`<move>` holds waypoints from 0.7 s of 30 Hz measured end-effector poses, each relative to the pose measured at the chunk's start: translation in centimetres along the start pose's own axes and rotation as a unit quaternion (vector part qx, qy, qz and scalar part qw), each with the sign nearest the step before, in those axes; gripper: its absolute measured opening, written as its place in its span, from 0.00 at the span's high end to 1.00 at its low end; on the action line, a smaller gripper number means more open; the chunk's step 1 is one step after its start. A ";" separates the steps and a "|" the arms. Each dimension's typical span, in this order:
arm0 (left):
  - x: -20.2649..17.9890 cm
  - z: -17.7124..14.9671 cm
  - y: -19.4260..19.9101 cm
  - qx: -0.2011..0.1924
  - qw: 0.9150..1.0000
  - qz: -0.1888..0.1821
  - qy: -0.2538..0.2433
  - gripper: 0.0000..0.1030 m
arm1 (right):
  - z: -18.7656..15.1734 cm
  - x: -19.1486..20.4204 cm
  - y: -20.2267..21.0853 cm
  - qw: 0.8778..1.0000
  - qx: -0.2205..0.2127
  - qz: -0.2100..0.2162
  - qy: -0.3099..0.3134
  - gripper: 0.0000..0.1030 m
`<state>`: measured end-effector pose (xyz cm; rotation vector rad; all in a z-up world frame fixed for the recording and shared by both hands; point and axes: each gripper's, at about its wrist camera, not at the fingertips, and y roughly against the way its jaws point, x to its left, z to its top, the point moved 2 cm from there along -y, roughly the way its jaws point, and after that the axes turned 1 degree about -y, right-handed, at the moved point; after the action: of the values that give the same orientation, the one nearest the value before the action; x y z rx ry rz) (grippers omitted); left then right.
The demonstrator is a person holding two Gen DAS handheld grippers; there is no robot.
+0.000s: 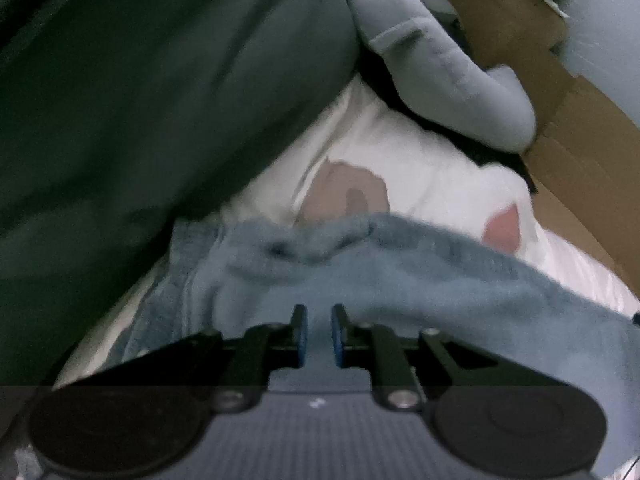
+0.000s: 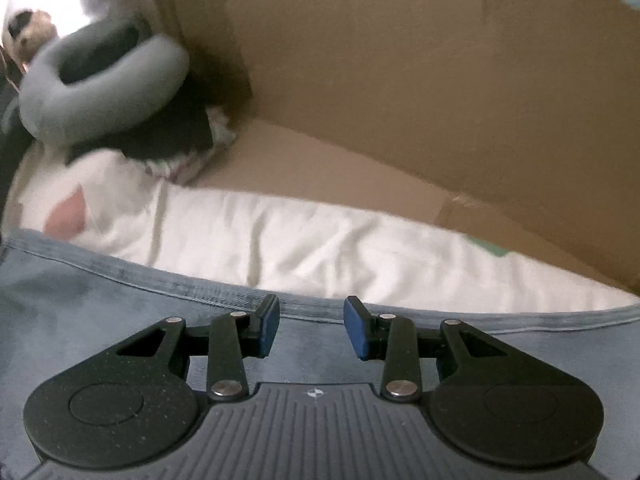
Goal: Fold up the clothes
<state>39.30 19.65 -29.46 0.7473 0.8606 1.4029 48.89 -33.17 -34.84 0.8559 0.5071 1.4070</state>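
Left gripper point(image 1: 319, 334): we record its blue pads a narrow gap apart, nothing pinched between them, hanging over blue cloth. Right gripper point(image 2: 311, 328): jaws well apart, also clamped on nothing, its tips just short of a stitched hem. Item one, the blue garment point(image 2: 100, 304): it lies directly beneath and ahead of both tools; in the right wrist view its hem runs crosswise to the fingers, from one side of the picture to the other, so we judge its long axis to lie across the line the grippers point along. In the left wrist view the same cloth is bunched into a ridge just beyond the fingertips. We judge the right gripper the nearer to a clean edge, since the hem passes between its open jaws' reach; a short advance and a close there would take it. Item two, beyond the hem: a white garment point(image 2: 320, 240) with a pink patch. Item three, further out: a grey ring-shaped cushion point(image 2: 100, 76) resting on the white cloth. Item four, outermost: a cardboard box point(image 2: 400, 80), its wall rising behind everything. Item five, to the left tool's far left: a dark green fabric point(image 1: 160, 100), kind unclear.
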 end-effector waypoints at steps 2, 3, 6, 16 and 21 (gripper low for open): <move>-0.6 -1.1 0.7 0.007 1.000 0.006 -0.005 0.82 | 0.1 -1.3 2.0 1.000 -0.005 0.003 -0.007 0.59; -0.8 -1.6 1.1 0.009 1.000 0.010 -0.011 0.82 | 0.0 -1.9 3.2 1.000 -0.008 0.005 -0.010 0.59; -1.5 -2.8 2.3 0.007 0.999 0.013 -0.043 0.78 | -0.7 -3.8 7.1 0.999 -0.020 0.007 -0.024 0.58; -9.9 -8.6 5.4 0.003 0.989 -0.022 -0.148 0.51 | -7.9 -11.0 16.0 0.994 -0.022 -0.014 -0.103 0.58; -12.2 -12.2 4.4 0.028 0.986 -0.034 -0.162 0.51 | -12.6 -14.3 17.1 0.986 -0.016 -0.032 -0.162 0.57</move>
<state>26.82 6.99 -31.05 0.9502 0.6645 1.1588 26.52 -45.26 -31.97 1.0117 0.2600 1.1854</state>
